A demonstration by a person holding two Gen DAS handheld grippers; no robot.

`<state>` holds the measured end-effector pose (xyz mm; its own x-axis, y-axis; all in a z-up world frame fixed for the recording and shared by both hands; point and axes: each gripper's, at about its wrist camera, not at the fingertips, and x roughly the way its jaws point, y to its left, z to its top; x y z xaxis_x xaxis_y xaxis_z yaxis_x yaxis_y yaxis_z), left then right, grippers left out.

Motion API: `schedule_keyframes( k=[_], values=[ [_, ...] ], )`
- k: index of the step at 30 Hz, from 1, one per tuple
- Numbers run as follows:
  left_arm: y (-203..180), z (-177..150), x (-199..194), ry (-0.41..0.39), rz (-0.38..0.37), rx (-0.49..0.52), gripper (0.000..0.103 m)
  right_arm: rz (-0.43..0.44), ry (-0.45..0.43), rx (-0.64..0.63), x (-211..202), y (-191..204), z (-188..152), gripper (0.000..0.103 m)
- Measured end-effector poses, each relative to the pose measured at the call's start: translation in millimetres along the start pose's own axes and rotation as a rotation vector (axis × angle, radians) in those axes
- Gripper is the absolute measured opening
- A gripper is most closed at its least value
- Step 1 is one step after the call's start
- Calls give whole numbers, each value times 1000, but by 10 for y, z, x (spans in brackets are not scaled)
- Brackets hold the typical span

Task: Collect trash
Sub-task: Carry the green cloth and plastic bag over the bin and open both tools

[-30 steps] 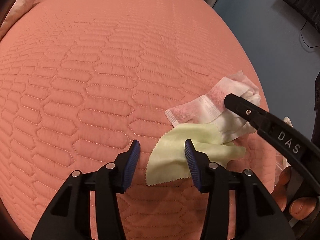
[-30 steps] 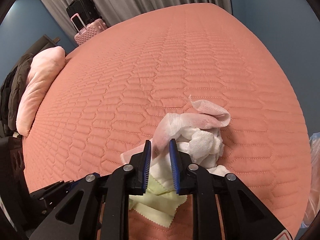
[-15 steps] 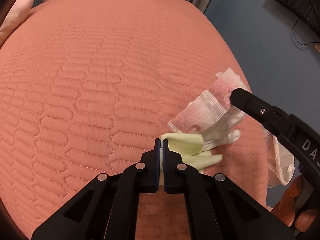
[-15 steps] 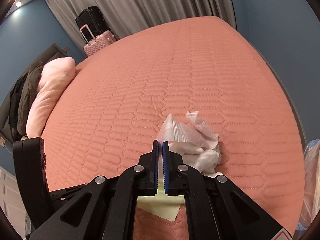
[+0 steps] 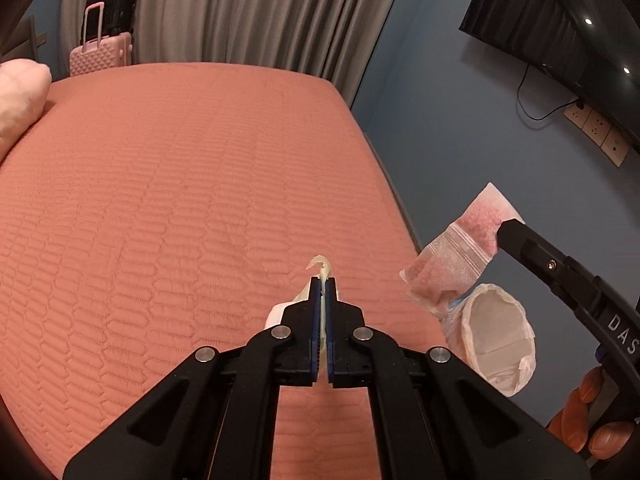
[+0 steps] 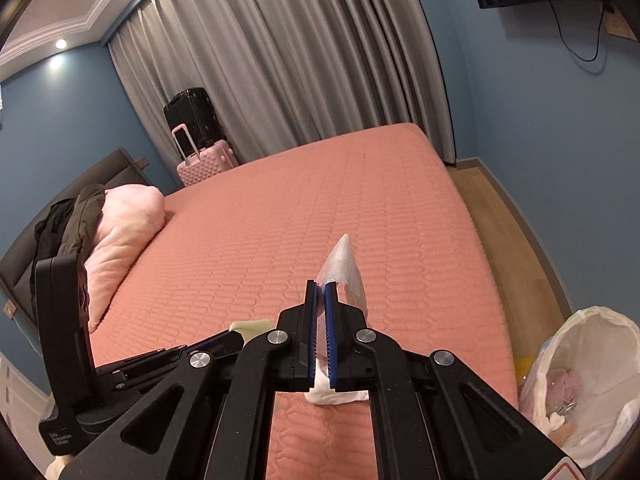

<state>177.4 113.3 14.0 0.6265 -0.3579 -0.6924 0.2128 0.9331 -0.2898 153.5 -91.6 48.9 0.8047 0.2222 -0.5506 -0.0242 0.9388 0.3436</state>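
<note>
A salmon quilted bed point(image 5: 168, 208) fills most of both views, its cover bare across the middle; a pale pink pillow point(image 6: 120, 236) with dark clothing point(image 6: 72, 216) draped over it sits at the head end. Grey curtains point(image 6: 288, 64) hang beyond the far edge, where a pink suitcase point(image 6: 204, 160) and a black suitcase point(image 6: 190, 114) stand against a blue wall point(image 5: 460, 120) that also carries a dark screen point(image 5: 560, 32). Off the bed's right edge, on the floor, stands a bin lined with a white bag point(image 6: 592, 384), scraps already inside. Both grippers are held above the bed's near edge, tilted downward. The left gripper point(image 5: 323, 284) has its fingers pressed together on a pale yellow cloth point(image 5: 320, 266), which pokes out past the tips. The right gripper point(image 6: 321, 289) is likewise clamped tight on a white tissue wad point(image 6: 344, 264), whose clear wrapper hangs in the air over the bin in the left view.
</note>
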Motion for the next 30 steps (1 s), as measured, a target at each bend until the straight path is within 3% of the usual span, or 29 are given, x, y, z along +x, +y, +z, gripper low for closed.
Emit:
schedule_keyframes(
  k=[5,16,30],
  values=[
    [-377,112,-243,-48,-45,56,2,-34,-61,8,-487,-174,106,4],
    [-1374,148,-312,-93,-149,199,2,-123,-138,68,-1273,-707,72,4],
    [-2302,-47,-117,-38,-219,341,2,-240,-145,157,-1739,-1412,-211,4]
  ],
)
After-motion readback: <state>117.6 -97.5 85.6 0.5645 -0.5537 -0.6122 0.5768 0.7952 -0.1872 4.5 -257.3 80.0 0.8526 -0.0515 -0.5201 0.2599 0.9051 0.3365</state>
